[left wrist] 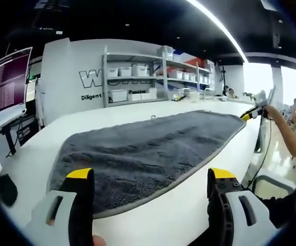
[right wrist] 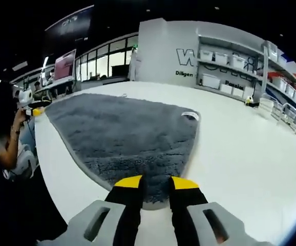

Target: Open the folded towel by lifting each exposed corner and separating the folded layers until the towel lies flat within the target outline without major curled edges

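Right claw (right wrist: pixel 155 183) is pinching towel (right wrist: pixel 127 138) edge; left claw (left wrist: pixel 150 177) is hanging released. Tensioning outward evenly should flatten edges on tabletop (right wrist: pixel 240 148).

Grey plush towel (left wrist: pixel 148 148), spread flat, white table (left wrist: pixel 189 215)

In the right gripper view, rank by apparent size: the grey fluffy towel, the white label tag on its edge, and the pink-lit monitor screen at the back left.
1. Grey fluffy towel, by far the largest.
2. Pink-lit monitor screen, though it stands far off, so it looks smaller than it is.
3. White label tag, smallest.
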Demonstrator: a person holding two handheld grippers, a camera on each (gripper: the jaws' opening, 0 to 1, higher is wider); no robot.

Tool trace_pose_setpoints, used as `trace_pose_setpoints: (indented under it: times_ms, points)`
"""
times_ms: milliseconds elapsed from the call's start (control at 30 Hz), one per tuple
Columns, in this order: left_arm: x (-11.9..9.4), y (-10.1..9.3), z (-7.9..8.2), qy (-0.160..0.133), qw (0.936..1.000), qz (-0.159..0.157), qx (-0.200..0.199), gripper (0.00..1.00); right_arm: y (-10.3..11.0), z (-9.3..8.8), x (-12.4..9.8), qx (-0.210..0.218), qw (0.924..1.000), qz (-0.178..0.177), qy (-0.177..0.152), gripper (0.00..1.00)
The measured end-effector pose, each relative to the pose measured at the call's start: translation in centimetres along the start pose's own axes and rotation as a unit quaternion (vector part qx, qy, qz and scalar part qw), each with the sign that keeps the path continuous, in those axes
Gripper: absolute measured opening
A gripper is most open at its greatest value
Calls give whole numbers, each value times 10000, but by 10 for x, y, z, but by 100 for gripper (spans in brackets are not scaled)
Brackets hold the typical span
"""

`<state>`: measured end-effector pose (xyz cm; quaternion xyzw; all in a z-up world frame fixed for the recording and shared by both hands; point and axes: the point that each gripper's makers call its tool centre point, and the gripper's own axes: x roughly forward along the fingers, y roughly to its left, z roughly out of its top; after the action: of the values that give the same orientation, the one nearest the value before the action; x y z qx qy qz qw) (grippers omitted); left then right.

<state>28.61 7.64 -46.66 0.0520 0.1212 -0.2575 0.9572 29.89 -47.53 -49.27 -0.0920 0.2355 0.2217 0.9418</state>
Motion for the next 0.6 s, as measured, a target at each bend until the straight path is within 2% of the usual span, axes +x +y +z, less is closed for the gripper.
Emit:
trace_pose_setpoints:
  times_ms: [100, 133, 167, 233, 333, 433, 600]
  points:
    - [-2, 2, 1, -34, 10000, 37, -20, 89, -3, 7, -1, -100, 9997, -199, -130, 27]
    - [-3, 3, 1, -55, 10000, 59, -36, 89, -4, 15, -2, -21, 9992, -237, -323, 30]
    - [-3, 4, 2, -60, 10000, 64, -40, 89, -3, 16, -2, 3, 9991, -232, -359, 31]
    - [-3, 5, 2, -84, 9999, 105, -55, 88, 1, 35, -7, 107, 9967, -212, -772, 31]
    - [-3, 3, 2, -74, 9999, 88, -42, 88, 9, 44, -8, 33, 9956, -229, -904, 32]
    - [-1, -1, 3, -82, 10000, 24, -21, 87, 29, 54, -3, -32, 9945, -43, -1051, 32]
    - [3, -4, 5, -127, 9999, -24, 18, 86, 72, 65, 12, -237, 9929, 455, -1078, 32]
